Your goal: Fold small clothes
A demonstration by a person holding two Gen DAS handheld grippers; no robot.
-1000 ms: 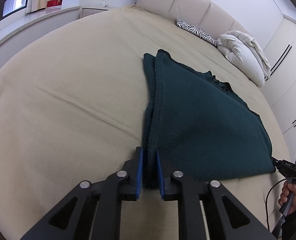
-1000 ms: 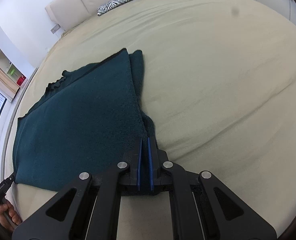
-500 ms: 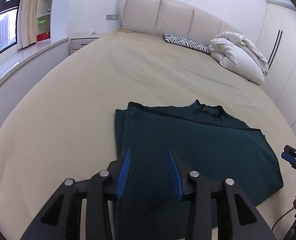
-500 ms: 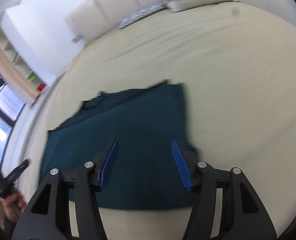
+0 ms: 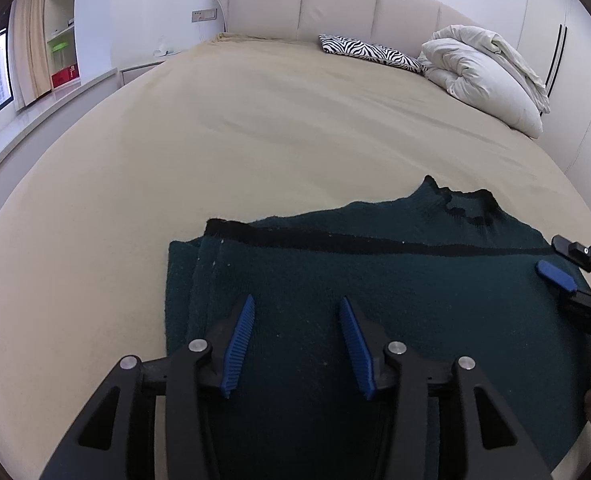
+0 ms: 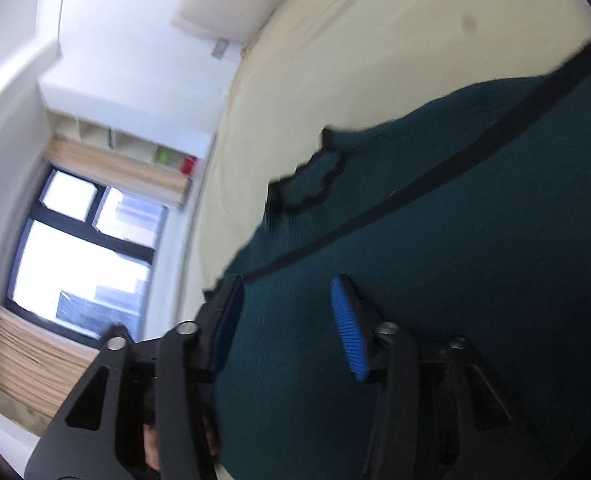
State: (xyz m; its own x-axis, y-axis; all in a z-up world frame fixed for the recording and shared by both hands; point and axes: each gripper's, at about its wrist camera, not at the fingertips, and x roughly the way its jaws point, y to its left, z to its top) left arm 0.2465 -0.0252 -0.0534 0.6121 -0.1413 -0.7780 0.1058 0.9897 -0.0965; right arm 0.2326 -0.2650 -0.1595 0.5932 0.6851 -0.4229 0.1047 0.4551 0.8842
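Observation:
A dark green knit garment (image 5: pixel 375 280) with black trim lies folded flat on the beige bed (image 5: pixel 255 128). Its neckline (image 5: pixel 461 204) points to the far side. My left gripper (image 5: pixel 295 320) is open and empty, hovering over the garment near its left end. My right gripper (image 6: pixel 285 304) is open and empty over the garment (image 6: pixel 475 280), and the view is tilted and blurred. The right gripper also shows at the right edge of the left wrist view (image 5: pixel 567 276), above the garment's right end.
A zebra-print pillow (image 5: pixel 371 50) and a white bundled duvet (image 5: pixel 483 76) lie at the head of the bed by the padded headboard (image 5: pixel 335 4). A window ledge and shelves (image 5: pixel 61 56) run along the left. Wardrobe doors (image 5: pixel 575 60) stand at the right.
Both grippers let go of the garment's edge and opened. They lifted and moved over the folded garment, which now lies flat. The right wrist view has rolled sideways.

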